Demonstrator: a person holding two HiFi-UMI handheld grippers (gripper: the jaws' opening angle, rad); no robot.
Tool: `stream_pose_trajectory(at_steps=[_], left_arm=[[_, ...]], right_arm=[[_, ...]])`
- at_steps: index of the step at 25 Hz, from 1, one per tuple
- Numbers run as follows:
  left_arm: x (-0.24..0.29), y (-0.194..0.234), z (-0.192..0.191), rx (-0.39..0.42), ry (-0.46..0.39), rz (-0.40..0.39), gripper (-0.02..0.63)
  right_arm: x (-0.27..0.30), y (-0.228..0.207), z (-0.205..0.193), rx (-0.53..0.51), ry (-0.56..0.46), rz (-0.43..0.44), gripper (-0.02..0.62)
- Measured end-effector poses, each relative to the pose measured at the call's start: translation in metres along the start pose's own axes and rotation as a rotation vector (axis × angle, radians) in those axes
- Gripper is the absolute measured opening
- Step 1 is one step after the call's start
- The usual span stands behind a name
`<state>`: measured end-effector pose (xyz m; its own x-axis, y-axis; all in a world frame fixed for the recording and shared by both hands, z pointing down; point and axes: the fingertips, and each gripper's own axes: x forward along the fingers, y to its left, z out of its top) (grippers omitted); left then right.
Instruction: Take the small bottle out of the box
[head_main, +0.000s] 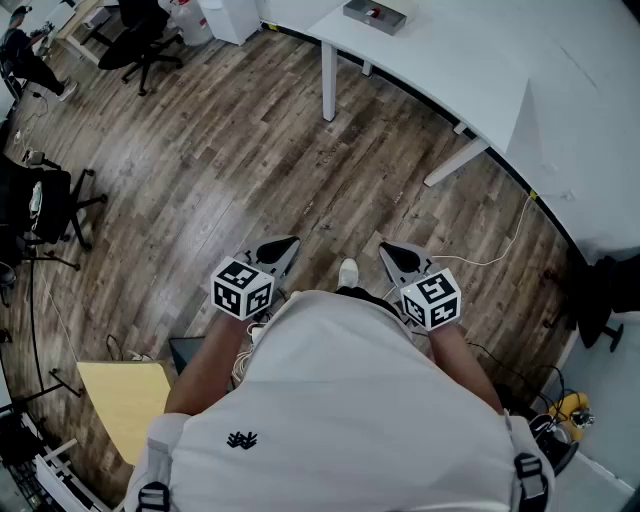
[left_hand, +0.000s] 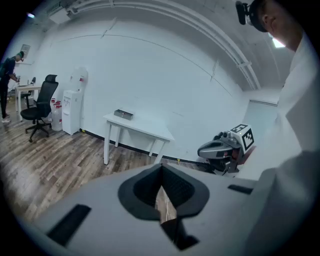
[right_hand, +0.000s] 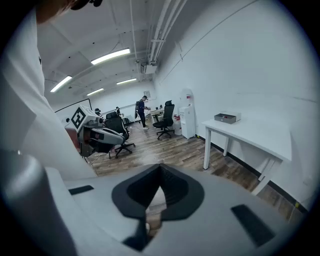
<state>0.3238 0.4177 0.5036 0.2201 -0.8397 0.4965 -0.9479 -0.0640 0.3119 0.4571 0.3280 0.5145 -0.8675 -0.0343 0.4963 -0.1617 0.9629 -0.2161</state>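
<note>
Left tongs (head_main: 283, 248) and right tongs (head_main: 392, 252) both pressing together on nothing, pointing forward by the person's waist over the brown wood-plank floor (head_main: 250, 150), shallow grey rectangular box (head_main: 375, 14) sitting well apart on the smooth white table (head_main: 450, 55), small bottle not showing at this range.

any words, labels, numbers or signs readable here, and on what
None can be read.
Left cube, right cube: black-and-white square patterns, no letters.
Shirt emblem: small dark mark, too small to read.
Box on the white table: red patch, too small to read.
</note>
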Motion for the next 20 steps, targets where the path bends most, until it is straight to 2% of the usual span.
stream_pose_trajectory(at_steps=[6,13,20], left_arm=[[0.039,-0.002,0.038,0.009,-0.004,0.006,0.006],[0.079,0.004,0.071,0.007,-0.007,0.029,0.006],[0.103,0.042,0.094,-0.015,-0.012,0.034,0.006]], right_arm=[[0.001,-0.044,0.018,-0.003,0.001,0.012,0.005],[0.018,-0.090,0.008,0.027,0.049,0.030,0.005],[0.051,-0.118,0.015,0.082,0.082,0.062,0.006]])
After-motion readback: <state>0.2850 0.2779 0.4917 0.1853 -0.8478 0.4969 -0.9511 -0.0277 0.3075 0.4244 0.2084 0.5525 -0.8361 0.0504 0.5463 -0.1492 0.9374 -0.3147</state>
